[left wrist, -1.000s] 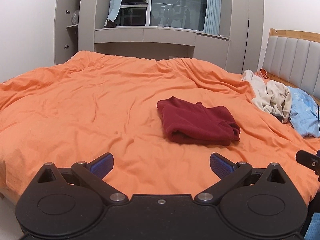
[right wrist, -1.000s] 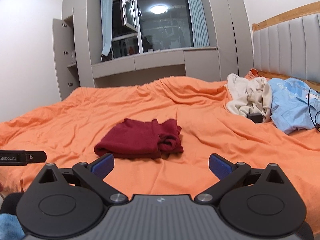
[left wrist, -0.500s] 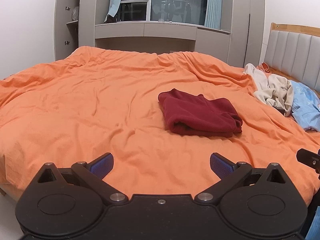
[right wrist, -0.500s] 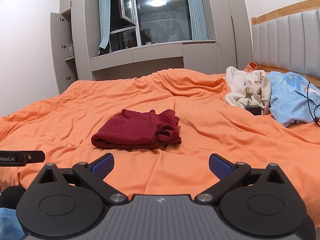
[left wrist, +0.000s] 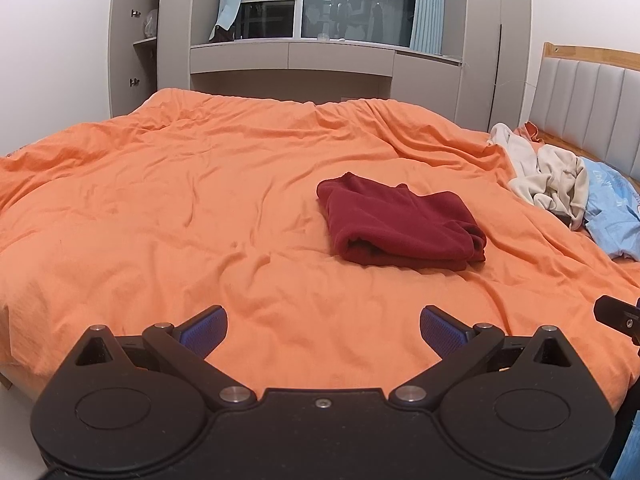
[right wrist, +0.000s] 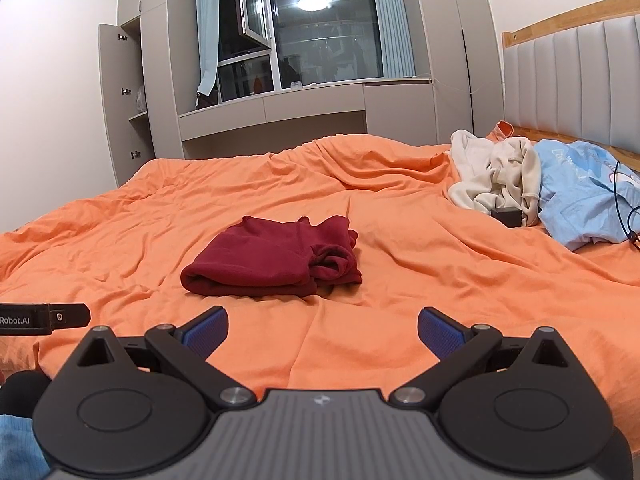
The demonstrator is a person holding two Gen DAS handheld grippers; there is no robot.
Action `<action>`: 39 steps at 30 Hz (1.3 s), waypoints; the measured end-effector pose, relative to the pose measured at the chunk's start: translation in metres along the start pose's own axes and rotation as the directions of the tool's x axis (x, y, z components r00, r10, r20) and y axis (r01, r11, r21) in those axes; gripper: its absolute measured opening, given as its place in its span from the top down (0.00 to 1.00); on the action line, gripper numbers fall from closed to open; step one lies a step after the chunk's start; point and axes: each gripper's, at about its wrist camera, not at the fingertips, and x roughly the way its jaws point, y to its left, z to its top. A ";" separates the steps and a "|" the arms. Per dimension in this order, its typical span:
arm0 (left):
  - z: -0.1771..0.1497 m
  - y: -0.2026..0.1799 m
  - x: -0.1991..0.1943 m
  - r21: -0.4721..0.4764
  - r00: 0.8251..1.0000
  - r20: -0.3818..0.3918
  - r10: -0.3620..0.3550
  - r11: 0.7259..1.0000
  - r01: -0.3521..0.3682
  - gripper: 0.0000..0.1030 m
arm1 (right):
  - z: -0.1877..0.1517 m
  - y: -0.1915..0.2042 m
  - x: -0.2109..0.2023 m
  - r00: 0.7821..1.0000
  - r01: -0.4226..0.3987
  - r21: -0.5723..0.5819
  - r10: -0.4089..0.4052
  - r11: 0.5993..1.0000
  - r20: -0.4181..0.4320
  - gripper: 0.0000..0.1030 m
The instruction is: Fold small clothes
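Note:
A dark red garment (left wrist: pixel 400 224) (right wrist: pixel 276 258) lies folded into a thick bundle on the orange bedcover (left wrist: pixel 200 200) (right wrist: pixel 400 300), near the bed's middle. My left gripper (left wrist: pixel 323 326) hovers open over the near edge of the bed, well short of the bundle, nothing between its blue pads. In the right wrist view my right gripper (right wrist: pixel 322 326) is likewise open and empty, with the bundle ahead and slightly left. Part of the left gripper (right wrist: pixel 44 318) pokes in at that view's left edge.
A cream garment (left wrist: pixel 548 176) (right wrist: pixel 496 176) and a light blue one (left wrist: pixel 616 212) (right wrist: pixel 584 196) are heaped by the padded headboard (right wrist: pixel 580 80) on the right. A small black box (right wrist: pixel 507 216) sits beside them. Grey cabinets (left wrist: pixel 280 60) and a window line the far wall.
Both views have dipped and drawn back a little, so the red bundle sits slightly lower and farther. The garment itself has not moved, and both grippers stay open.

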 end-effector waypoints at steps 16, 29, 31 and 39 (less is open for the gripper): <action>0.000 0.000 0.002 -0.001 1.000 -0.006 0.001 1.000 -0.001 0.01 | -0.002 -0.001 0.001 1.000 -0.001 0.002 0.001 1.000 -0.003 0.00; 0.000 0.000 0.002 -0.001 1.000 -0.006 0.001 1.000 -0.001 0.01 | -0.003 -0.002 0.002 1.000 0.000 0.003 0.000 1.000 -0.004 0.00; 0.000 0.000 0.002 0.000 1.000 -0.007 0.002 1.000 -0.002 0.01 | -0.003 -0.002 0.002 1.000 0.001 0.003 -0.001 1.000 -0.005 0.00; -0.001 0.000 0.002 0.002 1.000 -0.010 0.002 1.000 -0.002 0.01 | -0.006 -0.002 0.003 1.000 0.002 0.005 -0.002 1.000 -0.009 0.00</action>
